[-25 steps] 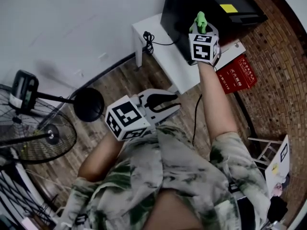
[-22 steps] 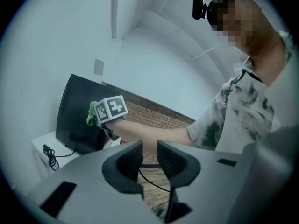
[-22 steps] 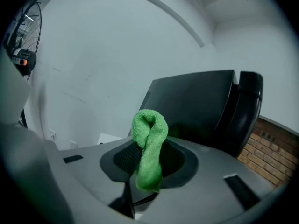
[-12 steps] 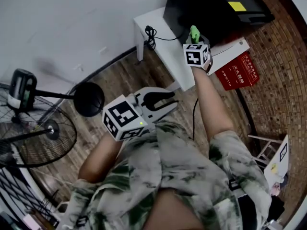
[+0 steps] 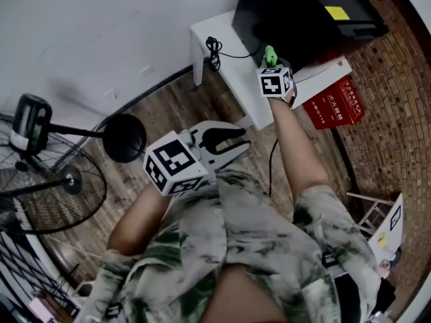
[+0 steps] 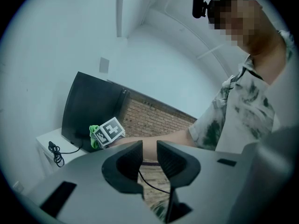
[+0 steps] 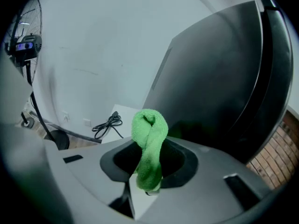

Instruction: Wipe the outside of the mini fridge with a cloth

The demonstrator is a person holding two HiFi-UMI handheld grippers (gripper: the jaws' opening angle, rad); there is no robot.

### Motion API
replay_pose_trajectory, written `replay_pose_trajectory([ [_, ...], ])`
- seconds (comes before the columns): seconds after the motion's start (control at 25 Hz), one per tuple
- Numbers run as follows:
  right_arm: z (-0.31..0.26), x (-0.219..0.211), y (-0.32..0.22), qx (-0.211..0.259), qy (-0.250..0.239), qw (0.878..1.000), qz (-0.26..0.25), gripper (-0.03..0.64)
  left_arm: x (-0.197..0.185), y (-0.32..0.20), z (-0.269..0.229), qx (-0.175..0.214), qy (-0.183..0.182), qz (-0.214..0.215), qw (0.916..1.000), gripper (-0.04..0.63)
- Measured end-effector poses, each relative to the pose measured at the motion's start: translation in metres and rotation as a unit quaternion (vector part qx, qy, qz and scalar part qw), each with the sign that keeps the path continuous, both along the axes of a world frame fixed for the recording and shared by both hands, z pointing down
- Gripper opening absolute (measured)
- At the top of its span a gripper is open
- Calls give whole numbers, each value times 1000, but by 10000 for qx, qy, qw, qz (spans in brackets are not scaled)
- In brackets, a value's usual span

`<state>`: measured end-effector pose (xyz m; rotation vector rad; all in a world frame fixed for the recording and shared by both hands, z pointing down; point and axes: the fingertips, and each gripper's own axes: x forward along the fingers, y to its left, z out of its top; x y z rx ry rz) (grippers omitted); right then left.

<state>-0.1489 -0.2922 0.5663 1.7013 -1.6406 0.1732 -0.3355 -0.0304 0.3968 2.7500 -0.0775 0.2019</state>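
The black mini fridge (image 5: 296,12) stands on a low white table (image 5: 225,49). My right gripper (image 5: 271,62) is shut on a rolled green cloth (image 5: 270,54), held against the lower part of the fridge's near side. In the right gripper view the cloth (image 7: 149,139) sticks up out of my right gripper (image 7: 149,164), with the dark fridge wall (image 7: 210,78) just behind it. My left gripper (image 5: 232,140) hangs in front of my chest, well short of the fridge, jaws slightly apart and holding nothing. The left gripper view shows the left gripper (image 6: 149,157), the fridge (image 6: 88,111) and the cloth (image 6: 95,136).
A coiled black cable (image 5: 211,51) lies on the table's left end. A red box (image 5: 335,104) sits on the floor beside the table, next to a brick wall (image 5: 397,113). A standing fan (image 5: 47,180) with a round base (image 5: 125,142) is at the left.
My right gripper has slid the green cloth down the fridge's side toward the table. The left gripper has stayed where it was.
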Motion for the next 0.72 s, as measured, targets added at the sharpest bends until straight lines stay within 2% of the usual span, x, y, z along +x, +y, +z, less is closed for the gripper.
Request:
replay_pose_trajectory([
  [0.2,-52,-21,-2,469,-171,9984,-268,117,4,1,-2,25,41,62,10000,106],
  [0.44,-161,-47,-21,1545,-399,9860,-486,118,4,4,-7,95,129,101,9998,106],
  [0.72,-261,-45,-55,2439,-90,9692,-313,118,-1,7,-8,118,188,13,9998,106],
])
